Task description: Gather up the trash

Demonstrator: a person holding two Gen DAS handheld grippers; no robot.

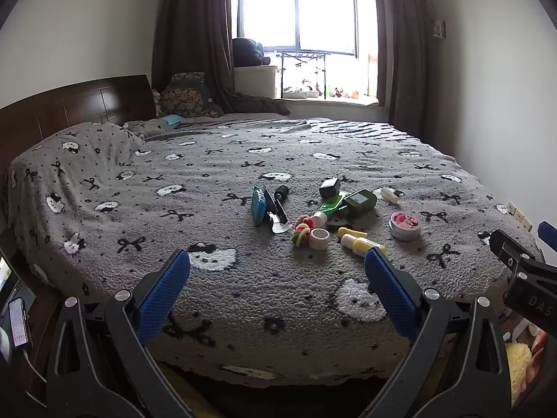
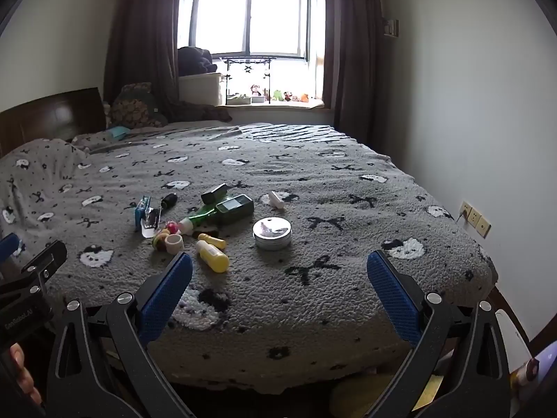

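A heap of small items lies mid-bed on the grey blanket [image 1: 139, 209]: a blue packet [image 1: 259, 205], a black-handled scraper [image 1: 278, 209], a green tube [image 1: 330, 207], a dark green box [image 1: 360, 200], a white tape roll [image 1: 319, 238], yellow bottles [image 1: 362, 242] and a round tin [image 1: 405, 224]. My left gripper [image 1: 277, 256] hangs open just short of the heap, holding nothing. In the right wrist view the tin [image 2: 272, 232] and a yellow bottle [image 2: 213, 256] lie just beyond my right gripper [image 2: 280, 259], which is open and holds nothing.
A dark wooden headboard [image 1: 69, 108] and pillows stand at the left. The window [image 1: 296, 17] with brown curtains is at the far end. Wall sockets [image 2: 475, 219] sit low on the right wall. A phone [image 1: 19, 320] lies beside the bed at the lower left.
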